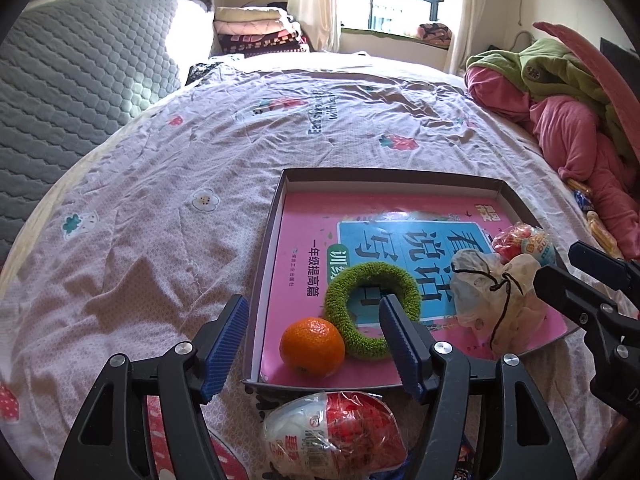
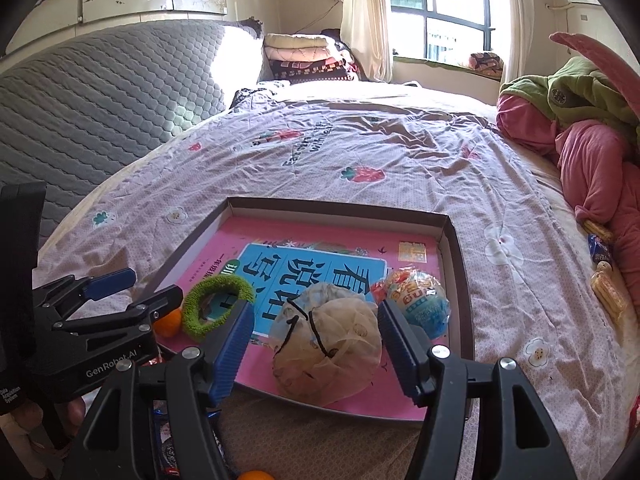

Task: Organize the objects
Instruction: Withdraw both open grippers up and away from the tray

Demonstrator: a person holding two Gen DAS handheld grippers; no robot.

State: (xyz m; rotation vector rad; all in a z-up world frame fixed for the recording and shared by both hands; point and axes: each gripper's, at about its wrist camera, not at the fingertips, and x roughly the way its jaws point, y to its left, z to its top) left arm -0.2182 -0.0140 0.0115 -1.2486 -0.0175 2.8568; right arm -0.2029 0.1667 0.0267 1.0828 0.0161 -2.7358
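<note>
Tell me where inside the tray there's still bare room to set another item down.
The far half of the shallow cardboard tray is free: bare pink book cover beyond the green fuzzy ring, beige drawstring pouch and wrapped snack ball. The near edge is crowded, with the orange tangerine beside the ring.

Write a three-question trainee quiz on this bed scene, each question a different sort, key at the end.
1. True or false: the orange lies inside the tray.
2. What touches the orange: A green ring, B drawstring pouch?
3. Fill in: the left hand-held gripper is ____ (open or shut).
Key: 1 true. 2 A. 3 open.
</note>
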